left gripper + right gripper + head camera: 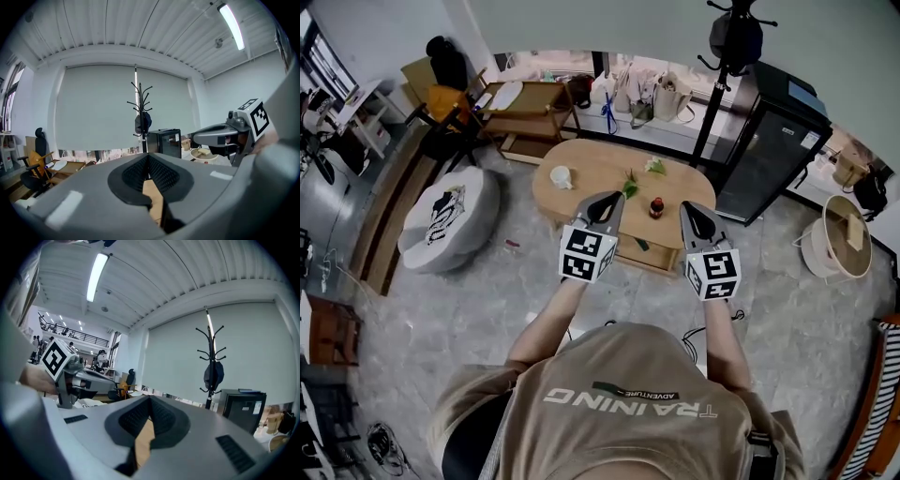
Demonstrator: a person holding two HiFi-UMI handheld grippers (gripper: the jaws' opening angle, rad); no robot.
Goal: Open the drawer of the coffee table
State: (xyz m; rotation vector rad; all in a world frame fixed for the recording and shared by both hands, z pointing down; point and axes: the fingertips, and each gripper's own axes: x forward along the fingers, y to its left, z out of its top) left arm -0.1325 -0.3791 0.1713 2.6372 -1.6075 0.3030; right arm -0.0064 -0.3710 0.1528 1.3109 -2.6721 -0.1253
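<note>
You are holding the left gripper (612, 200) and right gripper (695, 212) pinched shut and empty. The drawer (661, 258) is lying lengthwise under the coffee table's (591, 164) near edge, ahead and below, between them, neither clearly nearer.

Bright, even indoor light fills all three views; a ceiling strip light (232, 26) glares at one o'clock in the left gripper view and at eleven o'clock in the right gripper view. The coffee table (609, 183) throws only a faint, soft shadow on the pale floor (534, 281). Fisheye distortion curves every edge, the corners fall black, and the nearest grey surfaces in both gripper views look soft.
</note>
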